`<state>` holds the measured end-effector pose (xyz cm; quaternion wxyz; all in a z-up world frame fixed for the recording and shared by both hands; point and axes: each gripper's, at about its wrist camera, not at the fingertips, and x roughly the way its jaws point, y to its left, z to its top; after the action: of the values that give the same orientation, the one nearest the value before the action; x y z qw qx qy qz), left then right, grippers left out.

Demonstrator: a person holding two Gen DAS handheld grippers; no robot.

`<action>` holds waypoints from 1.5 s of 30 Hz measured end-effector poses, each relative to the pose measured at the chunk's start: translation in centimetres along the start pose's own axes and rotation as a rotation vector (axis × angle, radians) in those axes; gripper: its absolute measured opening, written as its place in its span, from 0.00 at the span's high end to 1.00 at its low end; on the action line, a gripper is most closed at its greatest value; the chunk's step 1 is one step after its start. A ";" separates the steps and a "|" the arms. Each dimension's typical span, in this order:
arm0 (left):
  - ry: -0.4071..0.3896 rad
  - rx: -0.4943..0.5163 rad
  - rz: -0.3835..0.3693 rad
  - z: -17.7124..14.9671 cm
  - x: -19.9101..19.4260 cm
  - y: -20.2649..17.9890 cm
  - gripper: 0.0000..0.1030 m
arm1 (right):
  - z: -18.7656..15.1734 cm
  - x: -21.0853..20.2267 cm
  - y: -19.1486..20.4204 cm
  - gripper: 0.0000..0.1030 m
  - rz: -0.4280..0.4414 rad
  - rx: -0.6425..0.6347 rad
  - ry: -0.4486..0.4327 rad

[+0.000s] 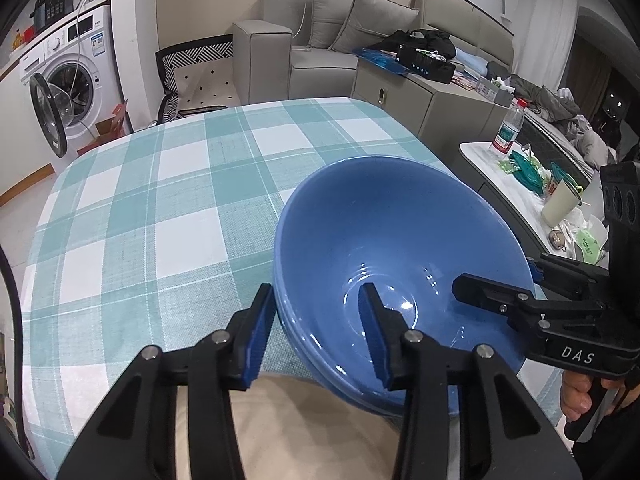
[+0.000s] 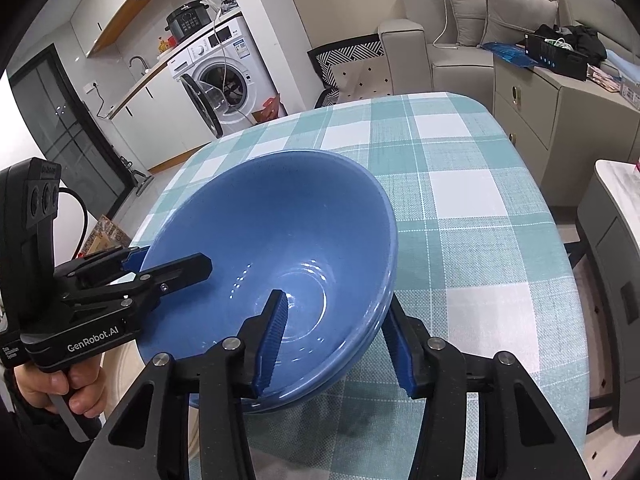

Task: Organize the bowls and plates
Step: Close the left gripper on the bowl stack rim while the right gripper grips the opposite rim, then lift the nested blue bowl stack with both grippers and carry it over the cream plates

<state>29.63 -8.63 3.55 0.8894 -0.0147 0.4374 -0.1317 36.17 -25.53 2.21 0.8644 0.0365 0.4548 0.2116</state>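
Both the left gripper (image 1: 316, 336) and right gripper (image 2: 336, 344) are clamping opposite rims of the stacked blue bowls (image 1: 400, 240) over the checked tablecloth (image 1: 160, 200).

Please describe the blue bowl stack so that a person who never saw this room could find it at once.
Look at the table with the teal and white checked cloth. Near its front edge sits the blue bowl stack, deep glossy bowls nested together. It is the only dishware on the cloth, and the left gripper and right gripper each straddle its rim on opposite sides.
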 end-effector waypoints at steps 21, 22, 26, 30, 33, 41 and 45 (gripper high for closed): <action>-0.002 0.012 0.002 0.5 -0.8 -1.1 0.59 | 0.3 -1.4 -0.2 0.52 -0.023 0.042 0.019; -0.004 0.012 0.002 0.6 -0.9 -1.2 0.59 | 0.3 -1.5 -0.2 0.52 -0.023 0.041 0.019; -0.011 0.012 0.005 0.8 -1.5 -1.3 0.59 | 0.5 -2.1 0.1 0.52 -0.026 0.037 0.018; -0.019 0.011 0.007 1.0 -2.2 -1.3 0.59 | 0.9 -2.7 0.4 0.52 -0.028 0.030 0.018; -0.023 0.009 0.010 1.1 -2.8 -1.2 0.59 | 1.1 -3.1 0.8 0.52 -0.030 0.024 0.019; -0.039 0.006 0.034 1.3 -4.3 -1.1 0.59 | 1.8 -4.1 2.2 0.52 -0.036 -0.001 0.020; -0.047 0.003 0.044 1.2 -5.2 -1.1 0.59 | 2.1 -4.9 3.0 0.52 -0.035 -0.014 0.014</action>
<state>27.30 -8.47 8.50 0.9022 -0.0068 0.4163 -0.1126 34.38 -24.52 7.98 0.8649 0.0210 0.4600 0.1996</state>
